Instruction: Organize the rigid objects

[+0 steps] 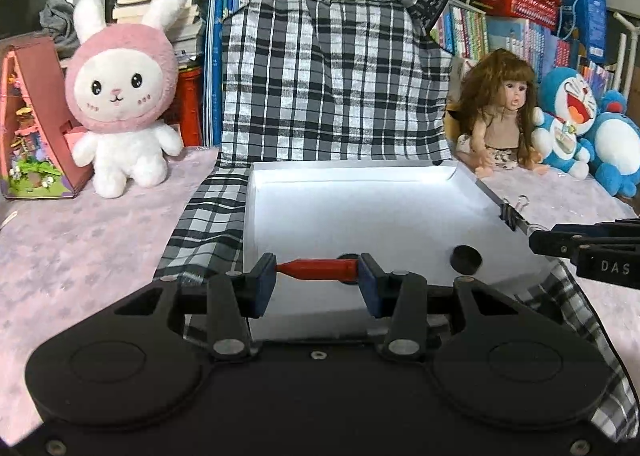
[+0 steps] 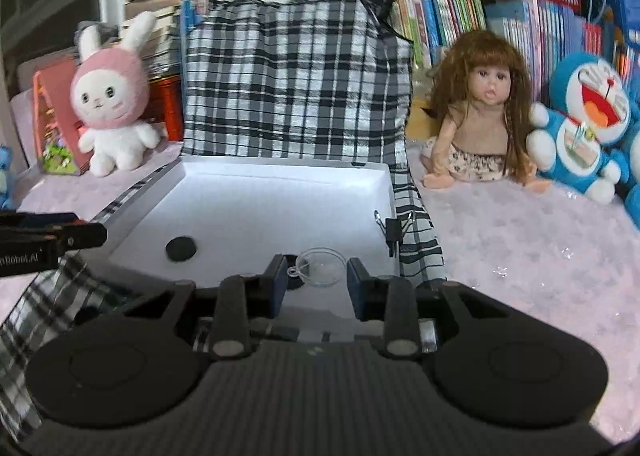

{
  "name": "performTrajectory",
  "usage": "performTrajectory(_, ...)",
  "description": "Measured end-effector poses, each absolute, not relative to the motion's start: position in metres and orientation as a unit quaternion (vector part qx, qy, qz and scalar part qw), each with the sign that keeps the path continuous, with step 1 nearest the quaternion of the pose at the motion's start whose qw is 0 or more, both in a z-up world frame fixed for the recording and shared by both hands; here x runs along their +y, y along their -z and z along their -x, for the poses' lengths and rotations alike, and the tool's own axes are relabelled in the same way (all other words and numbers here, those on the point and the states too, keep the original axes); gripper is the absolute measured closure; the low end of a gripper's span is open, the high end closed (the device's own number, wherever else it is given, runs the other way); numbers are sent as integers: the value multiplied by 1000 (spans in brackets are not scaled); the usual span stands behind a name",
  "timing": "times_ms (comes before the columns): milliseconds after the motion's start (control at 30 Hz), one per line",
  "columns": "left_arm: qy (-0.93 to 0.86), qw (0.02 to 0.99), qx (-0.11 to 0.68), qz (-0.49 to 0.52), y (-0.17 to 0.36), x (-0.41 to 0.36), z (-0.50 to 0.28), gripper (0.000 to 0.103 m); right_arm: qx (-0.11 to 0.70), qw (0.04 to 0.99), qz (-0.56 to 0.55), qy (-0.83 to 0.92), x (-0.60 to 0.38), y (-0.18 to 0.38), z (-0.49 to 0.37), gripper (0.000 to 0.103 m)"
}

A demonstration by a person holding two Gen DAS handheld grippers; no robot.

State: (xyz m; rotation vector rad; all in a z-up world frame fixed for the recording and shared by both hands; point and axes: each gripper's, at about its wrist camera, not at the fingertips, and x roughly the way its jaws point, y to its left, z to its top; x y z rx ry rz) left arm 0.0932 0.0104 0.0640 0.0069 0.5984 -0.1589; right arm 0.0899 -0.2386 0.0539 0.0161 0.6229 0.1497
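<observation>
The black-and-white checked woven cloth (image 1: 332,68) is draped over the stacked items behind the work area and runs forward under the tray, probably serving as a backdrop and base layer on the pale pink patterned tabletop (image 1: 80,240).

The shallow white rectangular cardboard tray (image 1: 360,192) sits on this cloth as the collection area. A black binder clip (image 2: 394,232) grips its right wall, apparently to hold the rim or corner in shape.

The left gripper (image 1: 318,272) is positioned over the near edge of the tray. Its blue pads are clamped on the two ends of a red bullet-shaped plastic piece (image 1: 318,269), held crosswise and clear of the tray floor; this end-to-end grip keeps the piece from rolling. A dark round part shows just behind it, partly hidden.

The right gripper (image 2: 316,282) is positioned over the tray near its right wall. Its jaws stand apart on either side of a clear round plastic dish with a small tab (image 2: 322,266); whether the pads touch the dish cannot be determined, so it reads as released.

A flat black round disc (image 2: 181,248) lies on the tray floor, well apart from both held items.

Judgement: the red piece is ready to be lowered into the tray.
</observation>
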Motion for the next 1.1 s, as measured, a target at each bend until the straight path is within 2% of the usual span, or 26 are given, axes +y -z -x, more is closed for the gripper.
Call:
performTrajectory(433,59,935,350,-4,-29,6,-157,61,368,927,-13,-70,-232,-29,-141,65)
performTrajectory(967,58,932,357,-6,-12,-3,-169,61,388,919,-27,-66,-232,-17,-154,64)
performTrajectory(1100,63,931,361,7,-12,-1,-172,60,390,918,-31,-67,-231,-17,-155,61)
